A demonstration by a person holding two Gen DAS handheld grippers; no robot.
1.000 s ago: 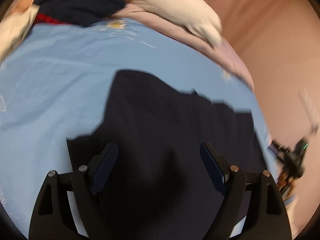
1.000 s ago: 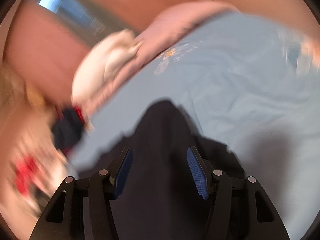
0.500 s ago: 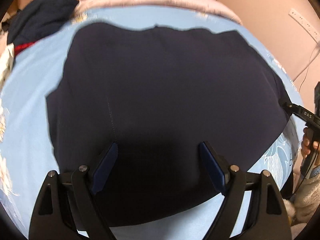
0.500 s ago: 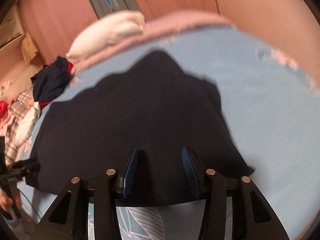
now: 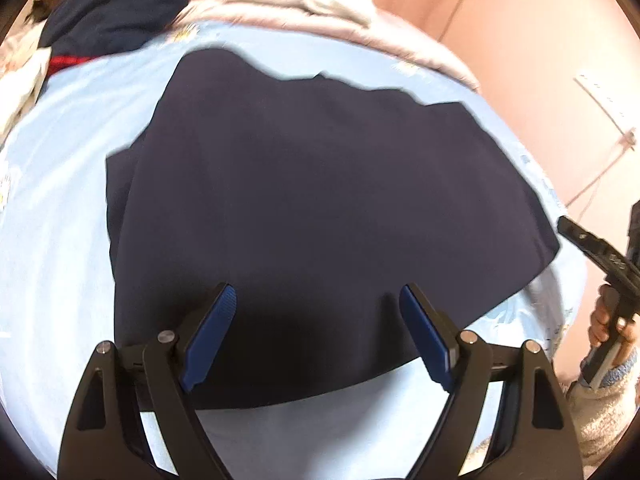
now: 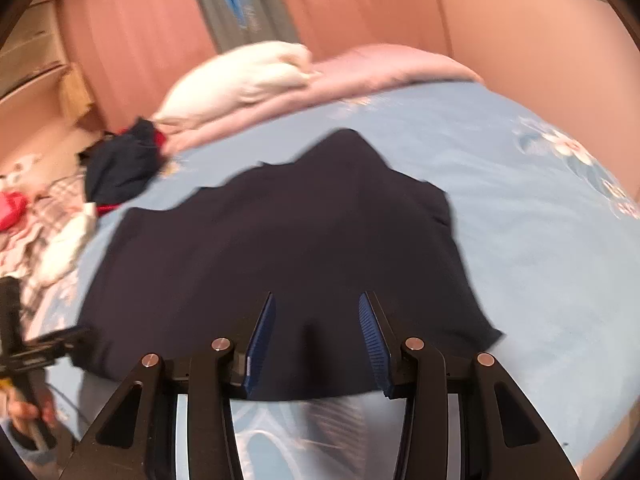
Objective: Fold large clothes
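A large dark navy garment (image 5: 320, 200) lies spread flat on the light blue bedsheet (image 5: 52, 240); it also shows in the right wrist view (image 6: 280, 248). My left gripper (image 5: 316, 304) is open and empty, hovering over the garment's near edge. My right gripper (image 6: 318, 308) is open and empty, above the near hem. The right gripper's body shows at the right edge of the left wrist view (image 5: 600, 252). The left gripper shows at the left edge of the right wrist view (image 6: 36, 348).
A pile of navy, red and white clothes (image 6: 116, 168) lies at the bed's far left. A white pillow (image 6: 240, 76) and pink blanket (image 6: 380, 68) lie at the head. Pink curtains (image 6: 140, 40) and a wall stand behind.
Both grippers have pulled back and risen a little from the garment. More blue sheet shows below its near hem. Both stay open.
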